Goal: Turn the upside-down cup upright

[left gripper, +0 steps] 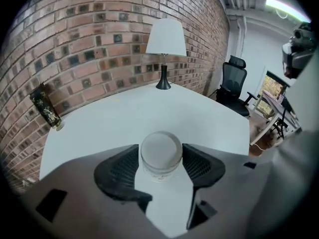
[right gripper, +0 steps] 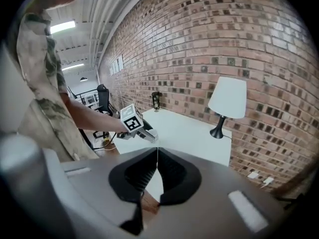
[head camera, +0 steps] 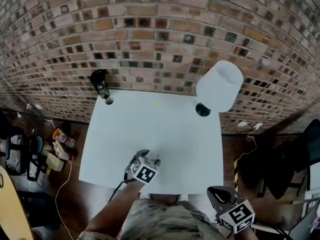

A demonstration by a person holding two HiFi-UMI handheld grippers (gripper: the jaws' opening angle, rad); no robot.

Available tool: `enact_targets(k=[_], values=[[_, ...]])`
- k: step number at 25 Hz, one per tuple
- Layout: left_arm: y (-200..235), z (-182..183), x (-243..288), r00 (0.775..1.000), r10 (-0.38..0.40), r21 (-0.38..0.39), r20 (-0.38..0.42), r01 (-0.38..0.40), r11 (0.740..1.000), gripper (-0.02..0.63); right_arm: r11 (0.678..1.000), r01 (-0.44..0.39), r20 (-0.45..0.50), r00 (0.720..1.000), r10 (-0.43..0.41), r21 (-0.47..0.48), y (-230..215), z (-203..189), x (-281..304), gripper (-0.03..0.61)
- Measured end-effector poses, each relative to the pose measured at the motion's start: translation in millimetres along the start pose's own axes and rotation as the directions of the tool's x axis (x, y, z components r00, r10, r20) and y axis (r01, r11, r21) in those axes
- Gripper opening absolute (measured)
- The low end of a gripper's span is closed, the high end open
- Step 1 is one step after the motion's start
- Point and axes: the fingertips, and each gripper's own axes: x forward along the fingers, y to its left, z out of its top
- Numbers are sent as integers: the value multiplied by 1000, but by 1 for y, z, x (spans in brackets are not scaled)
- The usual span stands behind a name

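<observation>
Cup (left gripper: 160,156) stands base-up at near edge of tabletop (head camera: 165,129), axis vertical, directly between parted jaws of left tool (head camera: 150,160) (pads flank it, no clamp evident). Right tool (right gripper: 155,156) closed, empty, well off to near right.
</observation>
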Motion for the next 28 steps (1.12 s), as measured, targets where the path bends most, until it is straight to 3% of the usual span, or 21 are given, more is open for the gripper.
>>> enact_targets(k=[3, 5, 8, 10, 14, 17, 20, 25, 28], values=[[-2, 4, 0, 999, -2, -58, 45, 5, 998, 265, 1000, 8, -7, 1000, -8, 7, -11, -6, -5, 3], [-3, 14, -7, 992, -24, -168, 128, 46, 985, 264, 1000, 4, -13, 1000, -4, 11, -15, -9, -7, 5], [8, 28, -23, 959, -24, -374, 281, 133, 918, 264, 1000, -22, -22, 1000, 22, 1, -16, -6, -2, 4], [17, 23, -27, 939, -13, -461, 342, 180, 869, 264, 999, -40, -25, 999, 39, -14, -13, -4, 4, 5], [28, 0, -29, 906, -13, -560, 423, 272, 782, 264, 998, -59, -33, 998, 58, -33, -10, -1, 11, 4], [31, -12, -33, 879, -20, -578, 476, 330, 746, 264, 996, -74, -50, 996, 71, -55, -9, 3, 15, 5], [30, -28, -36, 875, -34, -561, 483, 340, 755, 264, 995, -83, -56, 995, 80, -53, -6, 1, 21, 5], [26, -46, -33, 893, -72, -526, 445, 325, 786, 261, 992, -105, -55, 993, 101, -73, 3, 5, 29, 5], [25, -53, -25, 926, -76, -470, 370, 257, 844, 259, 992, -111, -51, 993, 108, -66, 4, 4, 31, 5]])
